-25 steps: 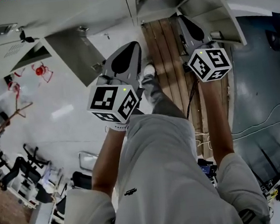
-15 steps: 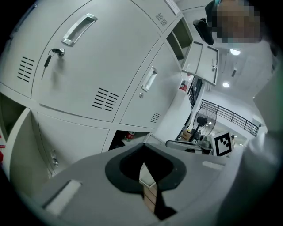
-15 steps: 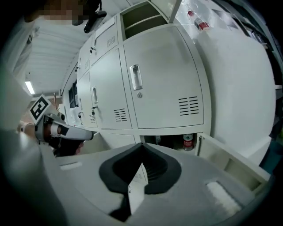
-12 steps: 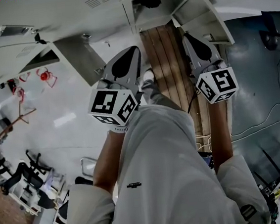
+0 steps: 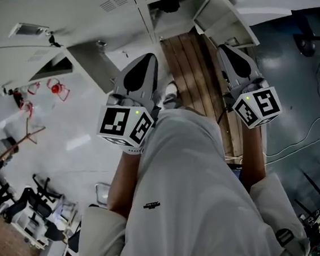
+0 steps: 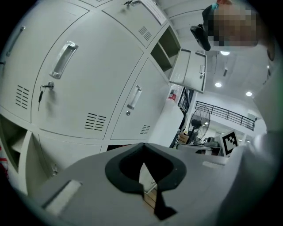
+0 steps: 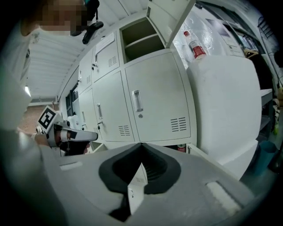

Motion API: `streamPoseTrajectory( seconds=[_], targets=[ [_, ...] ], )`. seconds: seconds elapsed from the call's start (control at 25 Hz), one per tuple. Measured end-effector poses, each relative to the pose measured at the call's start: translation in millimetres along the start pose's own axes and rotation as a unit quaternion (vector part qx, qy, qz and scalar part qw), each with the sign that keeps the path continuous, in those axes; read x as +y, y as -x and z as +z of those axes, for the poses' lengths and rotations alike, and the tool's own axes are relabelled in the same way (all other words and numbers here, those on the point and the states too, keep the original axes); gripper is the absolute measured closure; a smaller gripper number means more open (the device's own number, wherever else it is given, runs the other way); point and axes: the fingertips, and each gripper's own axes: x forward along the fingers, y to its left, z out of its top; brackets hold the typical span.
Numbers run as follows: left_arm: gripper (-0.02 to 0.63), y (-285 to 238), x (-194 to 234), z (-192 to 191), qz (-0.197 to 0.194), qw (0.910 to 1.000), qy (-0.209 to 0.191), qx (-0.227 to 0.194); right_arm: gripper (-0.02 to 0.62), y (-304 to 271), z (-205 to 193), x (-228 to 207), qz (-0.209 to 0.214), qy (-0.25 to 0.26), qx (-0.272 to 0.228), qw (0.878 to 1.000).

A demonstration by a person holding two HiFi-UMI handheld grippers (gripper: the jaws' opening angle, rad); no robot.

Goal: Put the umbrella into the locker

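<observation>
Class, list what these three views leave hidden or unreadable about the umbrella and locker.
Umbrella: recognisable in no view.
Open locker, head view: interior dark, cut off by the top edge.
Wooden floor, head view: lower part hidden by the person's legs.

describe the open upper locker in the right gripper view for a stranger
Find the bank of pale grey lockers. In its rightmost column, above a closed door with a handle, sits the open locker. Unlike its shut neighbours, its door swings wide, showing a shelf inside.
</observation>
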Motion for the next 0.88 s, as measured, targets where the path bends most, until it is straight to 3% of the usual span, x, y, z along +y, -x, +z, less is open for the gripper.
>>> streamPoseTrajectory(
  seconds=[0.28,0.68,0.88],
  targets=[
    [0.588,20,-21,23,-0.009,0.9995,-0.027,-0.012,0.598,29,24,12,-0.012,0.004,-0.025,1.000],
    [0.588,49,-26,44,0.001,0.9979,-0.045,-0.046,0.598,58,29,33,-0.023,0.031,-0.020,0.999],
    [0.588,57,-30,49,-0.005,0.9973,-0.054,-0.050,0.600,61,36,34,-0.034,-0.024,-0.045,0.998]
  ],
)
